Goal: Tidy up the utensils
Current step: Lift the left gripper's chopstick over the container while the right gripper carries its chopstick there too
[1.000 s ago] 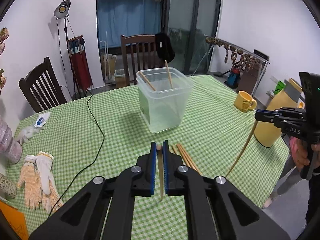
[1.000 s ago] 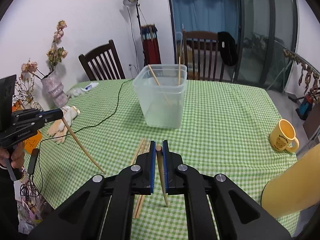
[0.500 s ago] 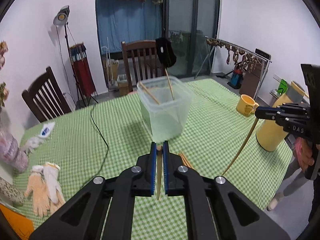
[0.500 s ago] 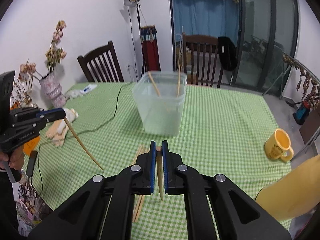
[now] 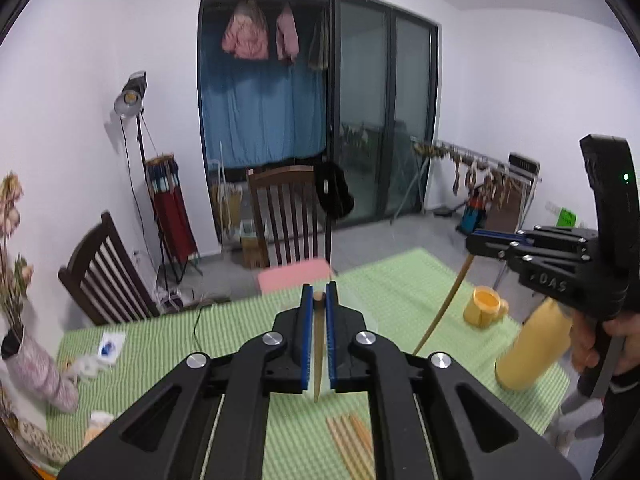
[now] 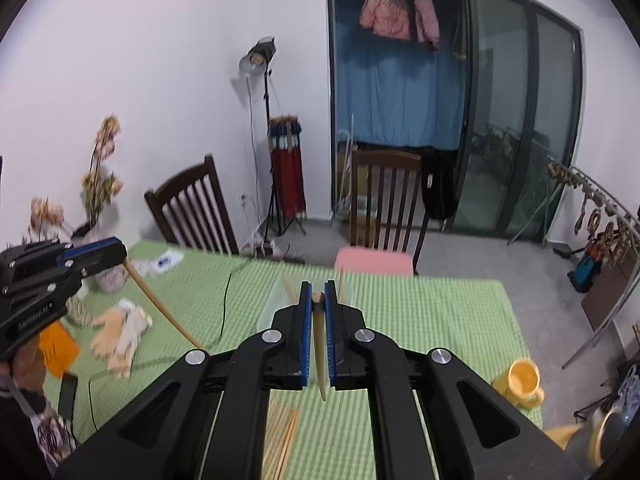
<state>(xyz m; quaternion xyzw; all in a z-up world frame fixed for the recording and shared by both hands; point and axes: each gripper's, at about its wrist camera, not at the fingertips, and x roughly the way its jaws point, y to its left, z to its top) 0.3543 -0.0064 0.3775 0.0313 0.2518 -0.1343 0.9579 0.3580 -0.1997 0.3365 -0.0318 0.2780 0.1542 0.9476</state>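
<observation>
My left gripper [image 5: 319,292] is shut on a wooden chopstick [image 5: 318,352] that hangs point down between its blue pads, high above the green checked table [image 5: 160,344]. My right gripper [image 6: 318,290] is likewise shut on a second chopstick [image 6: 321,356]. From the left wrist view the right gripper [image 5: 474,242] shows at the right, its chopstick [image 5: 440,312] slanting down. The clear plastic container [image 6: 276,304] holds two chopsticks and is mostly hidden behind the right fingers. Several loose chopsticks [image 5: 352,440] lie on the cloth below.
A yellow mug [image 5: 484,308] and a yellow bottle [image 5: 528,352] stand at the table's right side. A vase [image 5: 40,368], work gloves [image 6: 120,332] and a black cable [image 6: 224,304] occupy the left. Wooden chairs [image 5: 288,216] stand at the far edge.
Both grippers have risen well above the table, each still holding its chopstick. The container has dropped low in both views and slipped behind the fingers.
</observation>
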